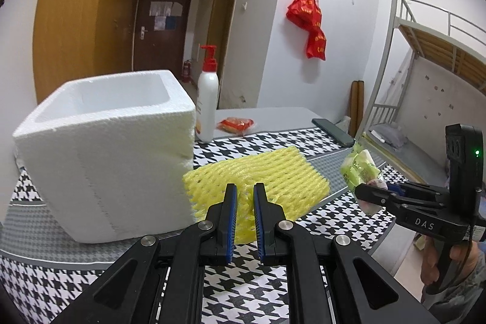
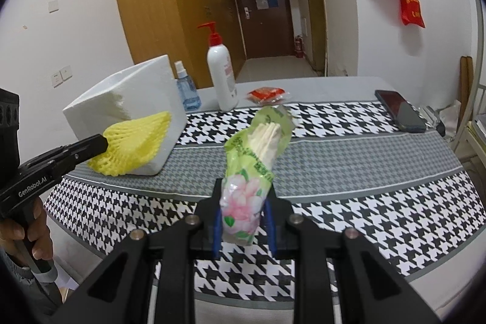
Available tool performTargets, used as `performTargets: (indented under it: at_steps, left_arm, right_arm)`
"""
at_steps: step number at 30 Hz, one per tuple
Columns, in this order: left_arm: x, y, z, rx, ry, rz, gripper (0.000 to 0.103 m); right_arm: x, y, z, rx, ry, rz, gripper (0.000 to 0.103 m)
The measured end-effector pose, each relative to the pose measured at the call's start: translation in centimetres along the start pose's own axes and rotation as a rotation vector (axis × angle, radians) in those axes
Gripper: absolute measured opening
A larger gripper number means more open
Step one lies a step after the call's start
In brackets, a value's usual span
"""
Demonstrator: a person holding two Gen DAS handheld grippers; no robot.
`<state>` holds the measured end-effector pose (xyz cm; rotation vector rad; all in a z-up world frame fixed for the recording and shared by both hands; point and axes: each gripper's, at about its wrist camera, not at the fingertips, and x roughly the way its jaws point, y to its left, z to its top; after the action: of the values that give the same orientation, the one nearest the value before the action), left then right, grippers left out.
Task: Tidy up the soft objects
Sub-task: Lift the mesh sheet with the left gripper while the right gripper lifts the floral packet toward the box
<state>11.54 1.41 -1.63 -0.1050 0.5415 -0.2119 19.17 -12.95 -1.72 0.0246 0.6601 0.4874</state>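
Observation:
My left gripper (image 1: 245,190) is shut on a yellow foam net (image 1: 267,175) and holds it above the table, just right of the white foam box (image 1: 103,154). The net (image 2: 136,141) and left gripper (image 2: 101,143) also show in the right wrist view, in front of the box (image 2: 130,99). My right gripper (image 2: 243,202) is shut on a green tissue pack (image 2: 255,154) with a pink flower print, held upright above the table. In the left wrist view the pack (image 1: 361,169) and right gripper (image 1: 373,193) are at the right.
A white pump bottle (image 2: 221,75), a blue spray bottle (image 2: 185,90), a red snack packet (image 2: 267,94) and a dark phone (image 2: 401,111) stand or lie at the table's far side. The houndstooth cloth (image 2: 349,220) covers the table. A bunk bed (image 1: 425,50) is at the right.

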Motion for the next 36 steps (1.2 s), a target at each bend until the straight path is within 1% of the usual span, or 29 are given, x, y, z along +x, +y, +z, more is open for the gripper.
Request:
performTargets:
  at_steps: [4,10,24,36]
  left_arm:
    - [-0.8,0.1,0.1,-0.002,-0.014,0.016,0.012]
    - [-1.5,0.3,0.1,-0.001,-0.023,0.061,0.012]
    - [-4.1,2.4,-1.0,-0.046,-0.047,0.154,0.012]
    - [-6.3,3.8,-1.5,-0.074,-0.076,0.203,0.012]
  right_arm:
    - [-0.1,0.6,0.3,-0.017,-0.011,0.016,0.027]
    - [0.0,1.5,0.8,-0.04,-0.025,0.043,0.027]
    - [0.8,4.7,1.3,-0.111,-0.019,0.131,0.027]
    - [1.6,7.4,1.6,-0.172,-0.011,0.189,0.027]
